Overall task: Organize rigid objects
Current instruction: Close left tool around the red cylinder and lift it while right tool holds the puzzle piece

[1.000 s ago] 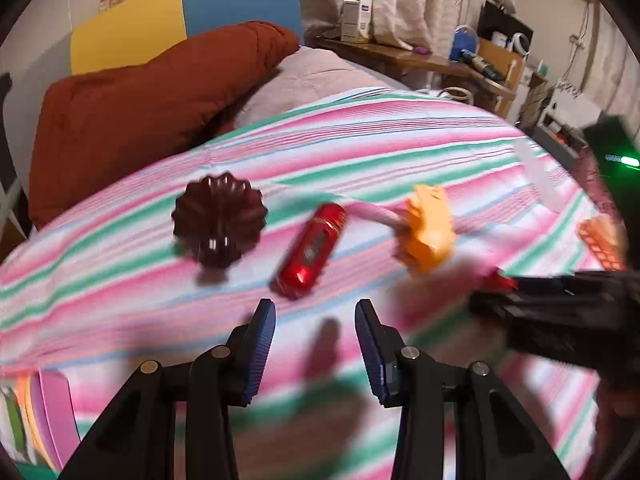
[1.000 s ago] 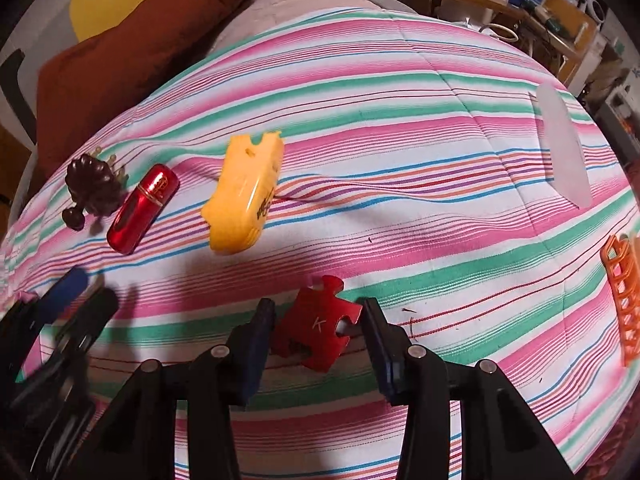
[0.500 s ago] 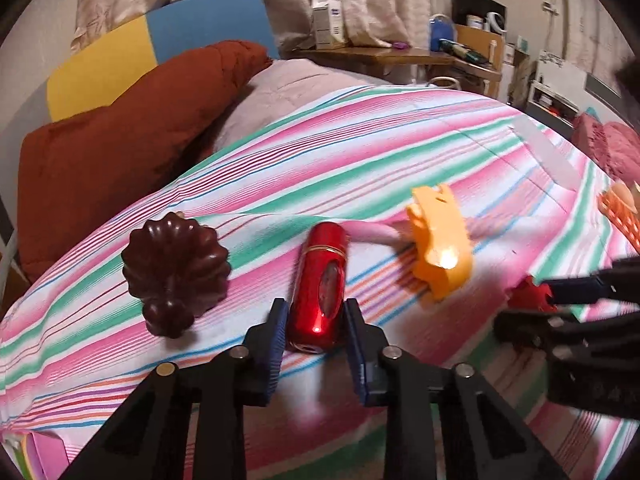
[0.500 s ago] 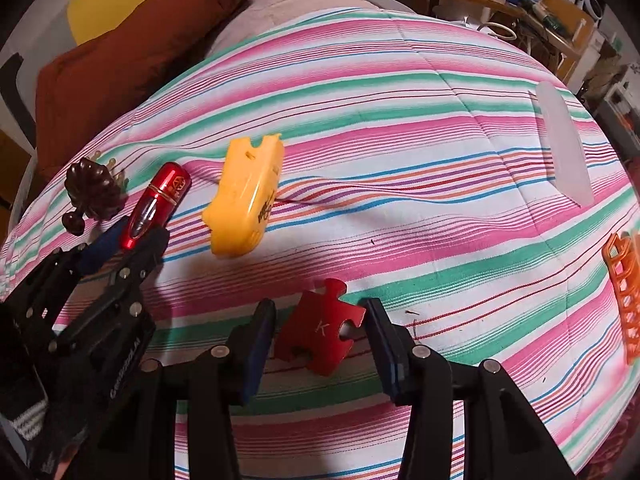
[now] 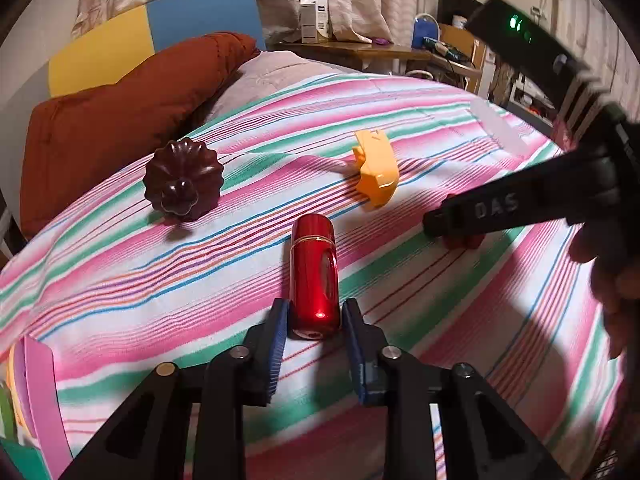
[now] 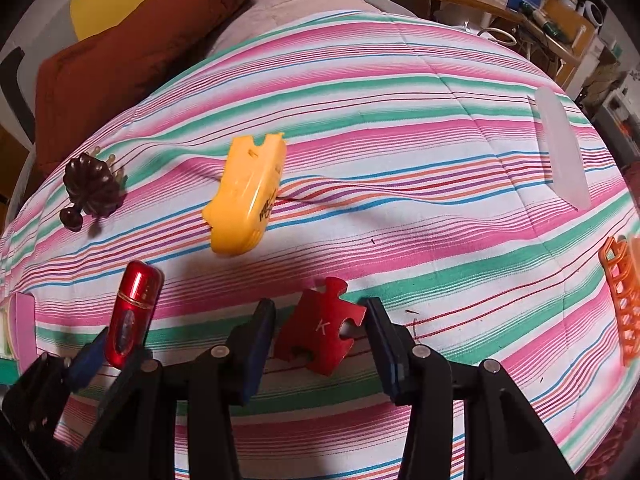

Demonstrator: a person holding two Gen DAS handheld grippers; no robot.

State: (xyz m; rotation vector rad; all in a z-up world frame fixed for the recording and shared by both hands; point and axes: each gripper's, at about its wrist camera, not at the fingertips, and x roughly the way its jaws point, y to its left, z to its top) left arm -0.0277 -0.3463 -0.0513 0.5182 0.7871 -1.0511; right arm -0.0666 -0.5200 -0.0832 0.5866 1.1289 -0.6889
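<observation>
A striped bed [image 6: 400, 128] carries everything. Ahead of the right claw [image 6: 320, 332] lies a yellow plastic piece [image 6: 248, 196]. The left claw [image 5: 314, 324] clamps a red cylinder [image 5: 314, 272], its jaws lately easing slightly apart; the right claw grips a red puzzle piece [image 6: 320, 332].

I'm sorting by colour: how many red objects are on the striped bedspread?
2. The red cylinder sits between the left gripper pads. The red puzzle piece marked K sits between the right gripper pads. Others may lie out of view.
</observation>
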